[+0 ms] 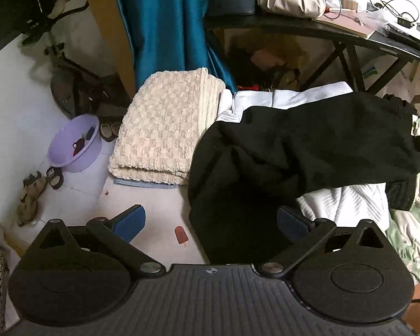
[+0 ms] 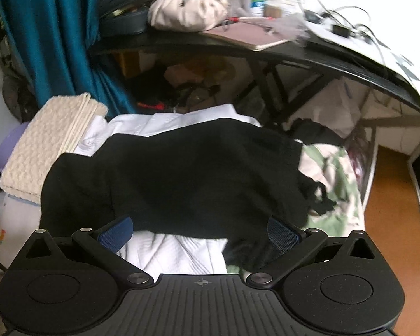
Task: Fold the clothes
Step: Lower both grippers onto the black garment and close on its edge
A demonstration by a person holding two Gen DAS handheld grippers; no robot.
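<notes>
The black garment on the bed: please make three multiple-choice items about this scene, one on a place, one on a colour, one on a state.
1. Where does the folded cream blanket lie relative to the black garment in the left wrist view?
A. to its left
B. on top of it
C. to its right

2. What colour is the basin on the floor?
A. green
B. purple
C. red

3. How do the left gripper and right gripper stand?
A. both shut on the garment
B. one open, one shut
C. both open

Answers: 1 A, the blanket sits at the garment's left edge. 2 B, its wall is pale purple. 3 C, each pair of blue pads stands wide apart, gripping nothing.
</notes>
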